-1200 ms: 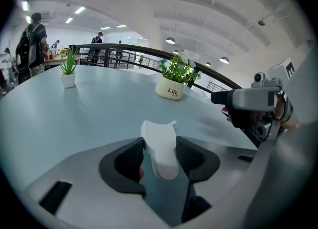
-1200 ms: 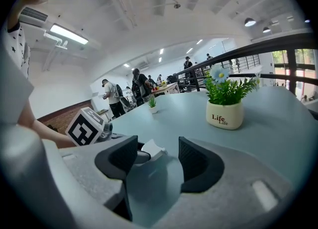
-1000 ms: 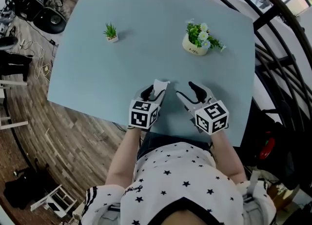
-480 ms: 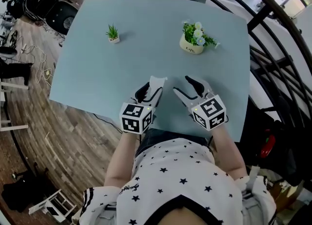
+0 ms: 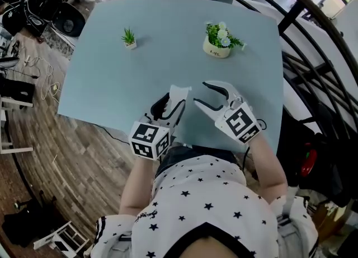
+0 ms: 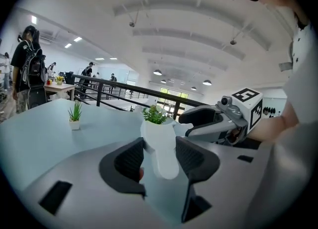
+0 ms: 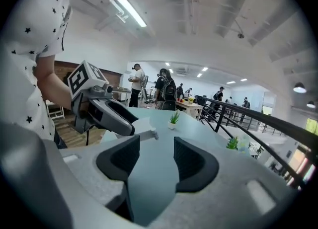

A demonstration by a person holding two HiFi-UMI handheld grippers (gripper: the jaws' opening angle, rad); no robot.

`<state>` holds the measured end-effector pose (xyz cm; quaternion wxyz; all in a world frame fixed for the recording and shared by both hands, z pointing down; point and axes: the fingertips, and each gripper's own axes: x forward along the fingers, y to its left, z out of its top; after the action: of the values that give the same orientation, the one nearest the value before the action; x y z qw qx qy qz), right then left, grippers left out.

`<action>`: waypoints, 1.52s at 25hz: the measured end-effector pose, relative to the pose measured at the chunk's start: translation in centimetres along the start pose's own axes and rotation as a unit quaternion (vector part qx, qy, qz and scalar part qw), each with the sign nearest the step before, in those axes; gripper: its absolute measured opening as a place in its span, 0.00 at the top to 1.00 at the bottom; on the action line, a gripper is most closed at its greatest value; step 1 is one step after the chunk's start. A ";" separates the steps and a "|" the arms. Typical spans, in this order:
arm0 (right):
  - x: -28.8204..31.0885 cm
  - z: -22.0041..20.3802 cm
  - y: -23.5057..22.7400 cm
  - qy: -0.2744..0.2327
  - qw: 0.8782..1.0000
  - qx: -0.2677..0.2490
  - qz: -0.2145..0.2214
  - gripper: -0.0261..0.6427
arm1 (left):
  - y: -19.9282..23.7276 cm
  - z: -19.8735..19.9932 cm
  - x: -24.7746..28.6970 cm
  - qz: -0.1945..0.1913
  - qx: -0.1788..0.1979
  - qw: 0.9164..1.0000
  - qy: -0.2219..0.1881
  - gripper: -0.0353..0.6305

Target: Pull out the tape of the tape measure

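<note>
A: Tape measure (image 6: 159, 144), where is it?
B: Gripped in the left gripper's (image 6: 161, 159) jaws, over the desk (image 5: 112, 72); no tape seems out yet.
A: Right gripper (image 7: 155, 156)?
B: Wide, empty, jaws have just been closing slightly; pulling remains.

Tape measure (image 6: 161, 146) in L gripper (image 5: 171, 106); flower pot (image 5: 217, 48) beyond, small plant (image 5: 128, 38) far L.

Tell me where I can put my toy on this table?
The big bare patch of table between the small plant and the left gripper is free, and the strip between that plant and the flower pot. Crowded at the near edge: left gripper holding the tape measure, right gripper beside it.
</note>
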<state>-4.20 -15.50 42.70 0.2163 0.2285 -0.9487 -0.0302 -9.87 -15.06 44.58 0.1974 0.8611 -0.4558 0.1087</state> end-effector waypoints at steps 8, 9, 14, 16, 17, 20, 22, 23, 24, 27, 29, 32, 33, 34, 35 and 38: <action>-0.2 1.7 0.5 0.019 0.992 -0.125 0.015 0.72 | -1.6 1.2 -1.6 -0.028 0.013 0.999 -0.021 0.65; -0.2 1.8 0.7 0.022 0.990 -0.137 0.017 0.73 | -1.8 1.2 -1.7 -0.031 0.015 0.999 -0.023 0.65; -0.1 1.9 1.5 0.031 0.981 -0.189 0.035 0.75 | -2.4 1.1 -1.9 -0.044 0.028 0.998 -0.021 0.65; -0.1 2.0 1.7 0.036 0.976 -0.208 0.042 0.77 | -2.5 1.0 -1.9 -0.047 0.033 0.998 -0.020 0.65; -0.1 2.0 1.9 0.039 0.974 -0.219 0.046 0.79 | -2.5 1.1 -1.9 -0.049 0.034 0.998 -0.020 0.65; -0.1 1.9 2.4 0.049 0.967 -0.244 0.055 0.87 | -2.4 1.4 -2.1 -0.057 0.035 0.998 -0.020 0.65; -0.1 1.8 2.4 0.052 0.964 -0.256 0.054 0.89 | -2.4 1.4 -2.1 -0.060 0.039 0.997 -0.019 0.65; -0.1 1.8 2.4 0.053 0.963 -0.260 0.053 0.90 | -2.4 1.4 -2.1 -0.061 0.041 0.997 -0.019 0.65; -0.1 1.8 2.4 0.052 0.962 -0.264 0.051 0.90 | -2.4 1.4 -2.0 -0.060 0.042 0.997 -0.020 0.64; 0.0 2.0 2.2 0.052 0.961 -0.269 0.047 0.90 | -2.3 1.4 -1.8 -0.058 0.048 0.997 -0.023 0.64; 0.0 2.2 1.9 0.054 0.961 -0.266 0.048 0.90 | -2.3 1.6 -1.6 -0.056 0.053 0.997 -0.025 0.63; -0.1 2.4 1.5 0.057 0.963 -0.259 0.047 0.90 | -2.3 1.8 -1.2 -0.052 0.060 0.997 -0.026 0.63; -0.1 2.4 1.5 0.057 0.964 -0.256 0.047 0.90 | -2.3 1.8 -1.2 -0.052 0.062 0.996 -0.027 0.63; -0.2 2.5 1.4 0.057 0.965 -0.253 0.046 0.90 | -2.4 1.8 -1.1 -0.052 0.066 0.996 -0.026 0.63; -0.2 2.6 1.3 0.057 0.966 -0.249 0.045 0.90 | -2.5 1.7 -1.0 -0.052 0.072 0.996 -0.023 0.63; -0.4 3.0 0.8 0.055 0.969 -0.236 0.042 0.90 | -2.9 1.4 -0.6 -0.051 0.099 0.994 -0.014 0.63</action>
<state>-5.50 -14.76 40.00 0.3166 0.1324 -0.9103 -0.2315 -7.82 -13.74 42.41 0.1096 0.9001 -0.4008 0.1309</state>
